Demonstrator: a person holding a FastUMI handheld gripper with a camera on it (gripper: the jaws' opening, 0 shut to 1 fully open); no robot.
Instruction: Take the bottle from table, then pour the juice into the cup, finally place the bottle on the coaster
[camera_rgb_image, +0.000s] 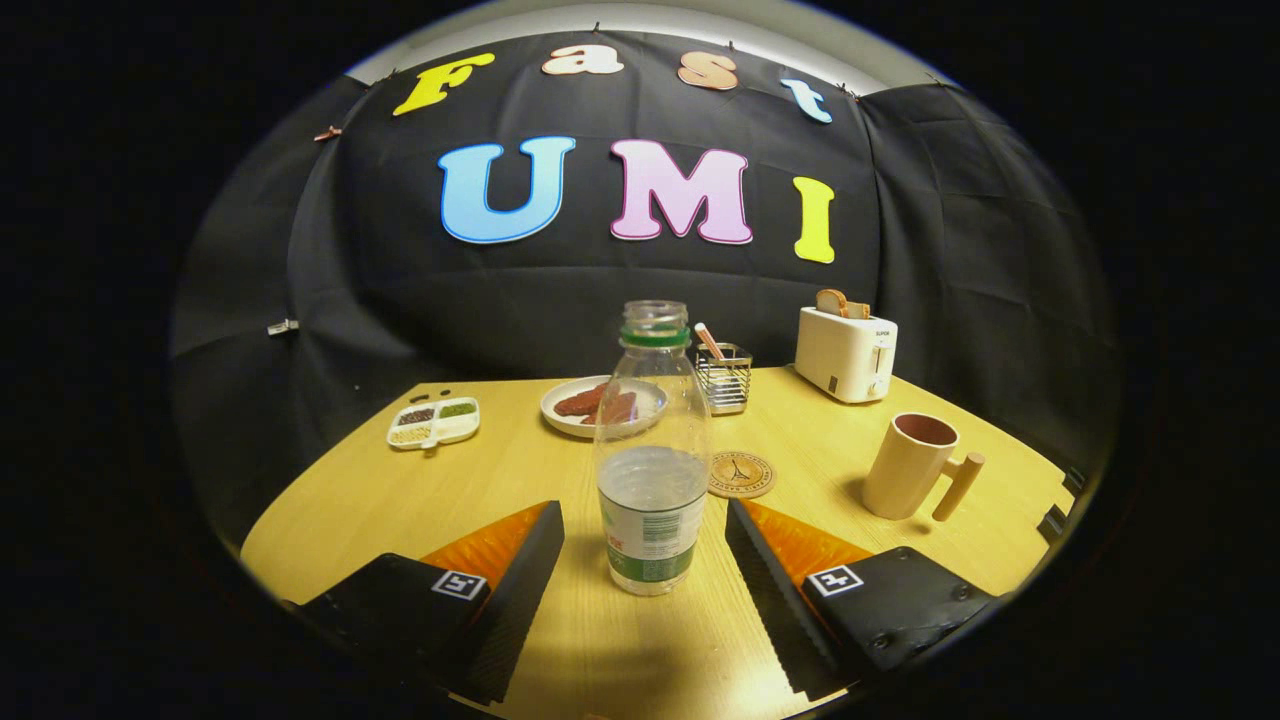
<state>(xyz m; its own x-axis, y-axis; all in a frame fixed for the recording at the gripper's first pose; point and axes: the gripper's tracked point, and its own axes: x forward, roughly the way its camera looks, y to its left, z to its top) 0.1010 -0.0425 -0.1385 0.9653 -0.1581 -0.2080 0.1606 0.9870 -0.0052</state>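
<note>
A clear plastic bottle (651, 455) with no cap stands upright on the wooden table (480, 490), about half full of clear liquid. It stands between my two fingertips, and a gap shows on each side of it. My gripper (645, 525) is open, touching nothing. A round cork coaster (741, 474) lies just behind the bottle to its right. The beige cup (912, 466) with a wooden handle stands farther right, beyond the right finger, and looks empty.
A white plate of food (604, 404) and a wire holder (724, 378) stand behind the bottle. A white toaster (846, 352) with bread is at the back right. A divided snack tray (434, 422) lies at the back left.
</note>
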